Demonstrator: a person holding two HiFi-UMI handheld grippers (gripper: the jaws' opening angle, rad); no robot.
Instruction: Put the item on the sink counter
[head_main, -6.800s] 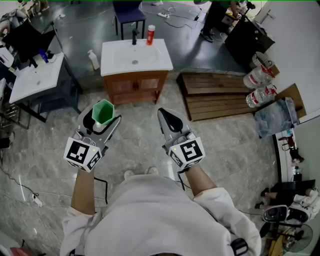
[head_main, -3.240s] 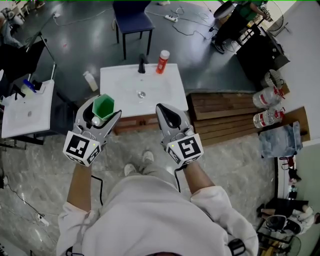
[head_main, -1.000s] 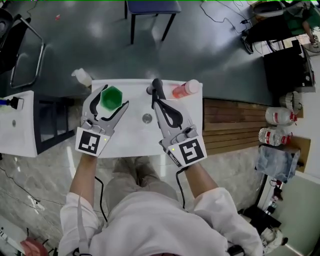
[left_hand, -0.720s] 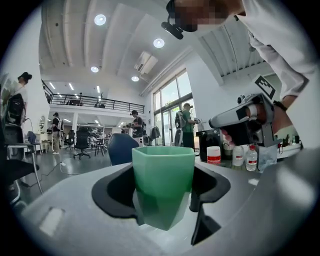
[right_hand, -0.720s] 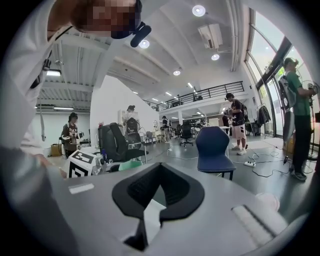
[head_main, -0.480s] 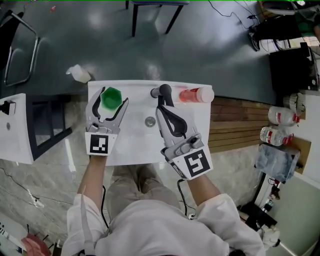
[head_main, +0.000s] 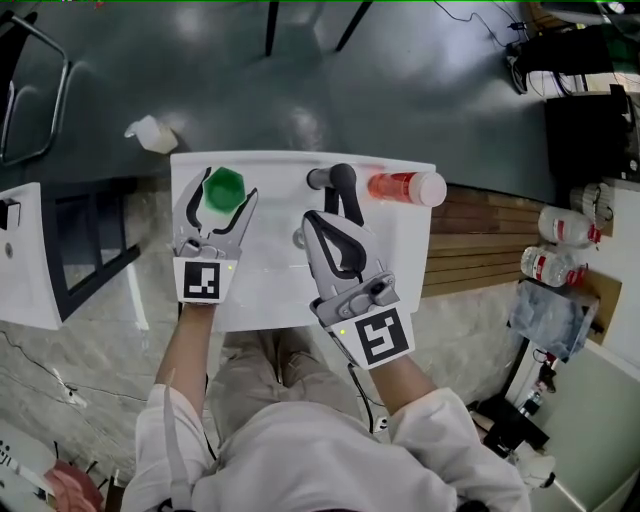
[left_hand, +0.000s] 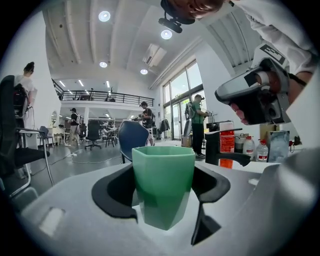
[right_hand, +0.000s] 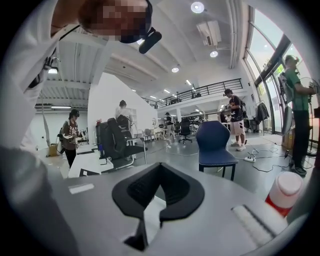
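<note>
- I see the left gripper clamped on the green cup. Its jaws stand wide, one pad against each side of the cup's faceted wall.
- In the left gripper view the cup sits upright between the jaws, open mouth up, roughly centred in the gap.
- From the head view the cup is over the white sink counter, to the left of the black faucet and about level with it.
- I can't tell whether the cup's base touches the counter top or hangs just above it.
- My right gripper is narrow: the pad tips meet at the far end and nothing is between them.
- It lies just in front of the faucet, over the basin, well apart from the cup.
- A red bottle with a white cap is just right of the faucet, on the far side of it from the cup.
</note>
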